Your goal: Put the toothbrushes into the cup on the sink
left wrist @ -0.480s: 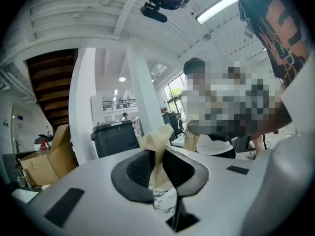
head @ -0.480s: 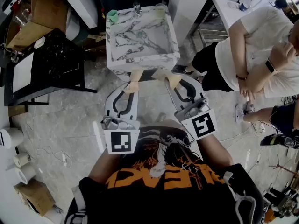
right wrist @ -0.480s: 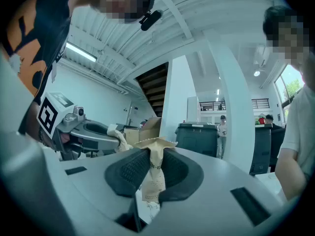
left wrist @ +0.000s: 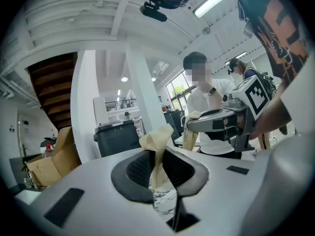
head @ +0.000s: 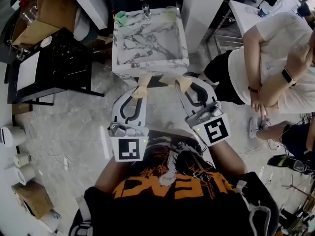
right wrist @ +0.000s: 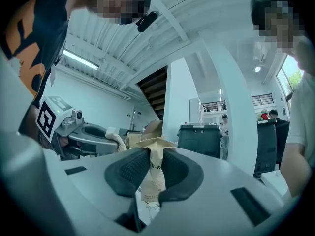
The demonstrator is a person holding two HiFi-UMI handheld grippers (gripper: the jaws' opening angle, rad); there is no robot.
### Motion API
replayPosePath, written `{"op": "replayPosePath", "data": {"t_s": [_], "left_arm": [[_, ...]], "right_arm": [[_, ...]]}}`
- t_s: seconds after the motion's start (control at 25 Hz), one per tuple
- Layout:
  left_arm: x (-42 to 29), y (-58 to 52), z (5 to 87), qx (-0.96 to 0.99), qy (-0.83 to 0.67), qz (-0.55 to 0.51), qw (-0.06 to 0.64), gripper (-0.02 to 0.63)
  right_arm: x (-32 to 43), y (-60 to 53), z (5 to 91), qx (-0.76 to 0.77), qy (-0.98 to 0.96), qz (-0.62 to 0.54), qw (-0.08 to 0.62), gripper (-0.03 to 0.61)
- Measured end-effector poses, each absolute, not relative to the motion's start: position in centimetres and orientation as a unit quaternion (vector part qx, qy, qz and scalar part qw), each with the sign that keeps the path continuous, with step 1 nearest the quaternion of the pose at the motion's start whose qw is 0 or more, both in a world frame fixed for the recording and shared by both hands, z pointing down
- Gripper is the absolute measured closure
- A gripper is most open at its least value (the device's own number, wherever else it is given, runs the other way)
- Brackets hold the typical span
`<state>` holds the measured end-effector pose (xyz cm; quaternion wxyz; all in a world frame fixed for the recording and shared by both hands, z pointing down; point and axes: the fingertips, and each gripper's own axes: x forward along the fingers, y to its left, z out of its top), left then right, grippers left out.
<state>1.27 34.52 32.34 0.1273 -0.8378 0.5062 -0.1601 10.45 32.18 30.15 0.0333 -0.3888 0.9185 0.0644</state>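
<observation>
We hold the left gripper [head: 140,90] and right gripper [head: 183,84] at the near edge of the sink [head: 150,64], taped jaws closed on nothing. A green cup [head: 119,17] sits on its far-left corner.

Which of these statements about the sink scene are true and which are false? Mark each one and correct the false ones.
1. The marble sink stands ahead of both grippers. True.
2. The left gripper is open and empty. False: it is shut on a tan paper packet.
3. A green cup stands at the sink's far left corner. True.
4. The right gripper has put its packet in a cup. False: its own tan packet is clamped in its jaws, short of the sink.
</observation>
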Motion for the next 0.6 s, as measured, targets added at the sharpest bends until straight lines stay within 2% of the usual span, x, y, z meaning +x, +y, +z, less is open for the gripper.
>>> {"op": "replayPosePath", "data": {"t_s": [0.2,0.36,0.6], "left_arm": [[1.5,33.9,31.9,-0.825,0.522,-0.167,0.137,0.545],[1.0,32.1,31.8,-0.821,0.532,-0.164,0.131,0.545],[-0.2,27.1,33.0,-0.828,0.525,-0.156,0.12,0.545]], "right_arm": [[12.0,31.2,30.2,-0.38,0.922,0.064,0.039,0.501],[12.5,29.4,31.1,-0.375,0.925,0.063,0.017,0.502],[10.8,24.6,31.6,-0.382,0.922,0.055,0.025,0.502]]}}
